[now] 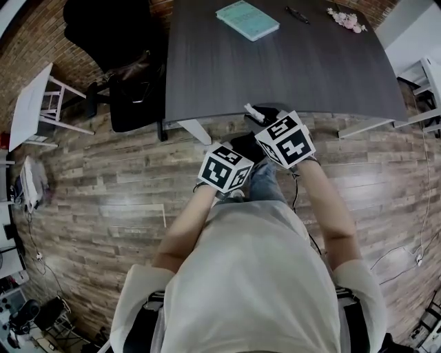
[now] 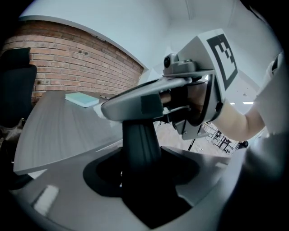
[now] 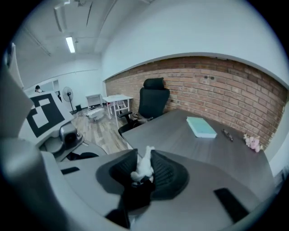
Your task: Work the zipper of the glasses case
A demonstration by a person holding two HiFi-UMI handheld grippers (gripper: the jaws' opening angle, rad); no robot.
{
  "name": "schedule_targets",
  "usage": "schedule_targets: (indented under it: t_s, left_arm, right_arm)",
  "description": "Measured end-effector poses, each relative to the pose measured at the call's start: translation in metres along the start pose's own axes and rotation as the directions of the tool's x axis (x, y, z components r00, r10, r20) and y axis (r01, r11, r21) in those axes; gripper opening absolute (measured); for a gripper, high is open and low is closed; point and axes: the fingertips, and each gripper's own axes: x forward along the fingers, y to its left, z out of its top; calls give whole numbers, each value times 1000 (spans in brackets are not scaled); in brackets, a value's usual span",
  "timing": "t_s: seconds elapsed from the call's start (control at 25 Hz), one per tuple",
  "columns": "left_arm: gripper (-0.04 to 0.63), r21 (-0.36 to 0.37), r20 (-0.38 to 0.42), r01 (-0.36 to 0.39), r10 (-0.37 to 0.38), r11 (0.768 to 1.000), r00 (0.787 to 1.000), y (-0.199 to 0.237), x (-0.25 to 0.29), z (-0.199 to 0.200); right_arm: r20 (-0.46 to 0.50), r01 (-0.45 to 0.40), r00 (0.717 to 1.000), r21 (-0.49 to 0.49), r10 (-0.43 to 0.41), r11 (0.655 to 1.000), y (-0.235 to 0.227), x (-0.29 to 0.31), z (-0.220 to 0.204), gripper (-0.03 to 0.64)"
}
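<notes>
The black glasses case stands upright between my left gripper's grey jaws, which are closed on its sides. In the head view the case shows between the two marker cubes, just off the table's near edge. Its white zipper pull sticks up between the ribbed black pads of my right gripper, which pinch it from both sides. The dark case hangs right below that pull. In the head view my left gripper is nearer my body and my right gripper reaches over the case's top.
A grey table lies ahead with a teal book, a pen and pink flowers at its far side. A black office chair stands left of it, and a small white table further left on the wooden floor.
</notes>
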Motion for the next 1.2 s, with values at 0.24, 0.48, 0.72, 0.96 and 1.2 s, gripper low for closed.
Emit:
schedule_targets:
  t_s: [0.24,0.48,0.72,0.96,1.2]
  left_arm:
    - [258,-41,2,-17,17,999,1000,4,-17,-17]
    - [255,-43,23,-8,9,999,1000,0,-25,-16]
    - [253,-81,43,2,1,997,999,1,-26,-17]
    - [250,-86,71,21,-15,996,997,-1,-27,-15]
    - [240,-123,156,100,-80,987,984,-11,-32,-2]
  right_arm:
    - [39,-20,999,-74,23,997,27,-20,14,49]
    - [96,-78,992,-64,84,995,43,-38,27,46]
    - [208,-143,970,84,123,986,28,-56,42,12]
    - [236,-140,965,83,117,987,23,-59,45,9]
    - [222,-75,973,47,63,996,2,-66,45,8]
